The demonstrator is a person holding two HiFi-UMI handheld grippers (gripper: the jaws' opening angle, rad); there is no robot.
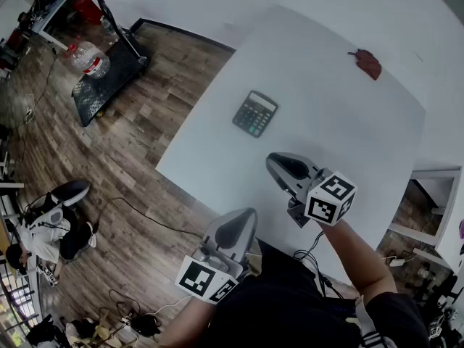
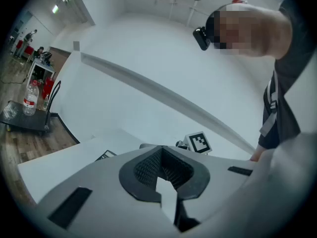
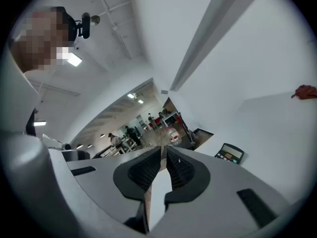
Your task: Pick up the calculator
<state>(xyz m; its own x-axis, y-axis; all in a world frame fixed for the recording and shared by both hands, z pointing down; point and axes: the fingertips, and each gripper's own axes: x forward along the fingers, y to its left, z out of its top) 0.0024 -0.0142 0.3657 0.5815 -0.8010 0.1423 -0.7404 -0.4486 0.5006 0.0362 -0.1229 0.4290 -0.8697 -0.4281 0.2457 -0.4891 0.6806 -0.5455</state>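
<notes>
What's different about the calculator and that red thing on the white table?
The calculator is dark with a pale screen, while the red thing is reddish-brown all over. The calculator is a neat rectangle, but the red thing has a ragged, uneven outline. The calculator lies nearer the table's left edge, and the red thing lies nearer its far side. Both rest on the white table, well apart.

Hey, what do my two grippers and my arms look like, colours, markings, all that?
The left gripper and right gripper have smooth pale grey shells tapering to jaws lined with dark ribbed pads. Each carries a white cube printed with black square markers. A thin black cable trails by the right one. You wear a black top.
</notes>
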